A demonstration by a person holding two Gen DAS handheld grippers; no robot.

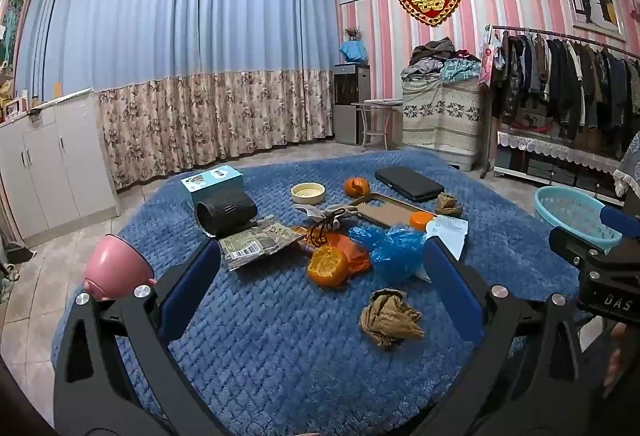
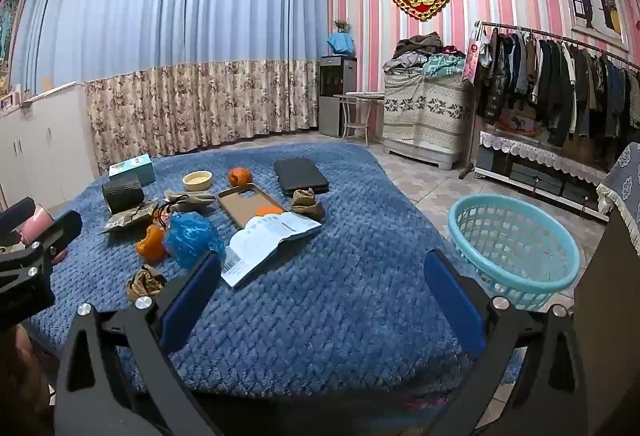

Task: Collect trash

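Left gripper (image 1: 320,276) and right gripper (image 2: 322,278) both spread wide and empty, crumpled brown paper (image 1: 390,318) and orange peel (image 1: 328,264) mid-blanket (image 1: 280,356), teal basket (image 2: 516,248) off its right edge

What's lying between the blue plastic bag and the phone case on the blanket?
A white printed leaflet lies open there, partly covering an orange lid beside the phone case, right of the blue plastic bag. Clearest in the right wrist view.

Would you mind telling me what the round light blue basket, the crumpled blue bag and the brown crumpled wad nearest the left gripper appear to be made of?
Round light blue basket: looks like moulded plastic, from its smooth rim and slotted lattice wall.
Crumpled blue bag: probably thin plastic film; translucent, glossy creases.
Brown crumpled wad: likely paper, matt with sharp folds, though it could be thin fabric.
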